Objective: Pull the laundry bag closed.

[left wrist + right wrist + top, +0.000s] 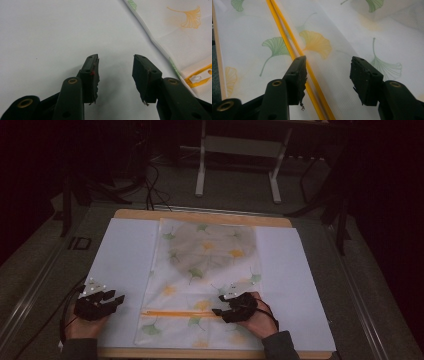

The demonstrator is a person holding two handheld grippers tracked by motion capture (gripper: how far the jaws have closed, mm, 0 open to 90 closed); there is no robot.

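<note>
A wooden table (200, 215) under a white sheet (120, 265) carries the work: a flat, translucent white fabric bag printed with green and yellow ginkgo leaves (200, 270), lying lengthwise down the middle, its orange zipper (175, 312) running across near your edge. The bag looks spread smooth so the zipper lies straight and reachable.

Your right gripper (220, 312) rests over the bag at the zipper's right end, jaws parted and empty; in the right gripper view (327, 72) the twin orange zipper tapes (287, 42) pass just beside one jaw, which suggests you are lining up on the closure. Your left gripper (117, 299) sits on the bare sheet just left of the bag, jaws also spread with nothing between them (115, 72), probably waiting to steady the fabric. In that view the bag's hemmed edge (155, 42) and a small white zipper pull (196, 78) lie near.

Beyond the table, a white metal stand (240, 155) and dark cables (150, 185) sit well apart; nothing blocks either gripper.
</note>
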